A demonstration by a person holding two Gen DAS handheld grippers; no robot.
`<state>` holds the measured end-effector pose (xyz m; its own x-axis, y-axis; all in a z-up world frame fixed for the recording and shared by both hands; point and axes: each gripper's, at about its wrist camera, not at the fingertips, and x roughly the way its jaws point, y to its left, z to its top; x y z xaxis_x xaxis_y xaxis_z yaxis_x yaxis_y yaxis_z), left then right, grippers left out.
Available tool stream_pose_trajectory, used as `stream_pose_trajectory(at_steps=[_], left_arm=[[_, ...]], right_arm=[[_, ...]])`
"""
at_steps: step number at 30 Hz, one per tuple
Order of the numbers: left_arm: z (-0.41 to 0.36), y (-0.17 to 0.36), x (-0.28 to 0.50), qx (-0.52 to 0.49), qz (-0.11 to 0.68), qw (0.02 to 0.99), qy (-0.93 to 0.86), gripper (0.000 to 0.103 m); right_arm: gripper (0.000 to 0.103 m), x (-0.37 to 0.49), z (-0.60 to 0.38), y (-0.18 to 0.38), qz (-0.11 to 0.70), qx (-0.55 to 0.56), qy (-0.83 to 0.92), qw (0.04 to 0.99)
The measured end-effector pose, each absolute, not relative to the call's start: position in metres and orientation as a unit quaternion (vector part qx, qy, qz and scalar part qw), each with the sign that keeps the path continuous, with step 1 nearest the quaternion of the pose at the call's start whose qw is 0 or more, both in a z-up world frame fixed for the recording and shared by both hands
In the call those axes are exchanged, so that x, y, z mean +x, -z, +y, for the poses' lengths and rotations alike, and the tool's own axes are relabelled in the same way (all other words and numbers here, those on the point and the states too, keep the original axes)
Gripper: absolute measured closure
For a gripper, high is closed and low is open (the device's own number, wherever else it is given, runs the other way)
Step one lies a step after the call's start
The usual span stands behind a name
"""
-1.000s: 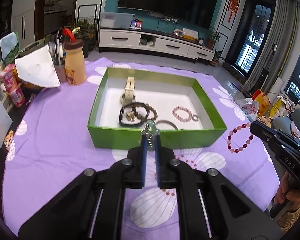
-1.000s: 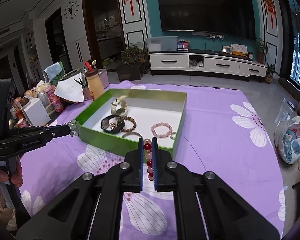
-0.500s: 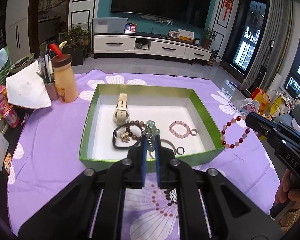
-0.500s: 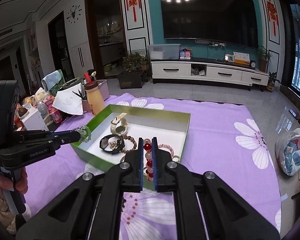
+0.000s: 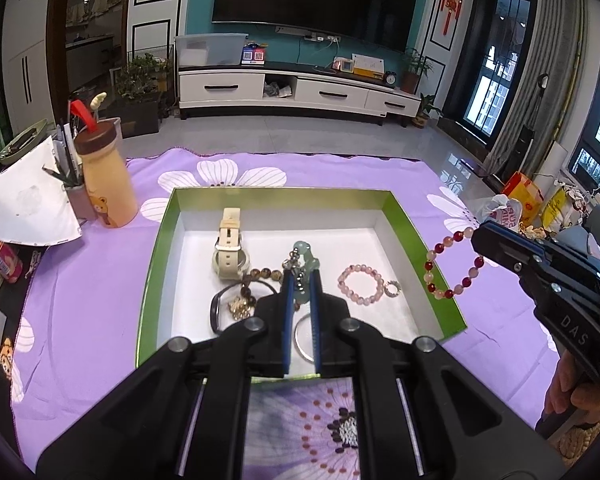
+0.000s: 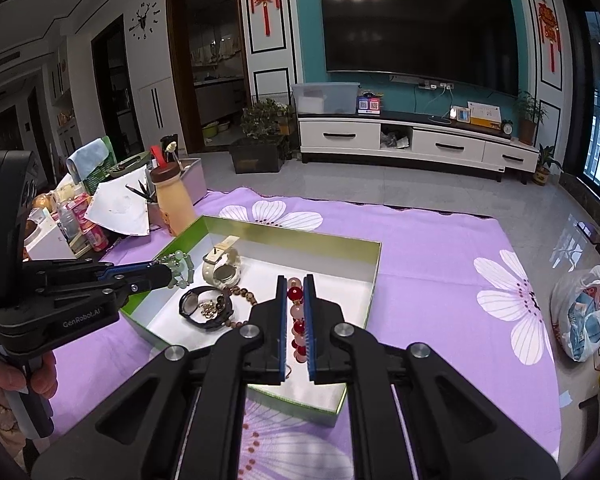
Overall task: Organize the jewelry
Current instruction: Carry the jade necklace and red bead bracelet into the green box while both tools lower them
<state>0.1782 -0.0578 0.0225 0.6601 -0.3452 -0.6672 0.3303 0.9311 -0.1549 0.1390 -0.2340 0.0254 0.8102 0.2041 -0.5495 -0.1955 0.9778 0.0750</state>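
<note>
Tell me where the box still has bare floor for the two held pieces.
Free: the far right of the box, between the far wall and the pink bracelet, and the strip along the far wall right of the watch. Crowded: the near left, where the black band, brown beads and silver bangle cluster.

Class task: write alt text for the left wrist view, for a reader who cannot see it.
The left gripper holds a pale green jade pendant over a green box already holding a cream watch and pink bead bracelet. The right gripper brings a red-and-pink bracelet from the right.
</note>
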Motion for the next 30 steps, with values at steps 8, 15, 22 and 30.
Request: stream_pose_trajectory(at_steps=[8,15,22,30], left_arm=[[-0.069,-0.012,0.204,-0.012,0.380,0.906,0.185,0.096],[-0.076,-0.001,0.225,-0.012,0.390,0.902,0.184,0.096],[-0.085,0.010,0.243,-0.004,0.401,0.898,0.181,0.096],[-0.094,0.023,0.257,0.006,0.414,0.894,0.174,0.096]], right_arm=[[0.096,0.167,-0.230,-0.019,0.300,0.008,-0.105,0.948],[0.096,0.191,-0.225,-0.006,0.320,0.012,-0.109,0.941],[0.096,0.210,-0.223,0.007,0.338,0.014,-0.107,0.935],[0.096,0.226,-0.226,0.018,0.356,0.011,-0.104,0.928]])
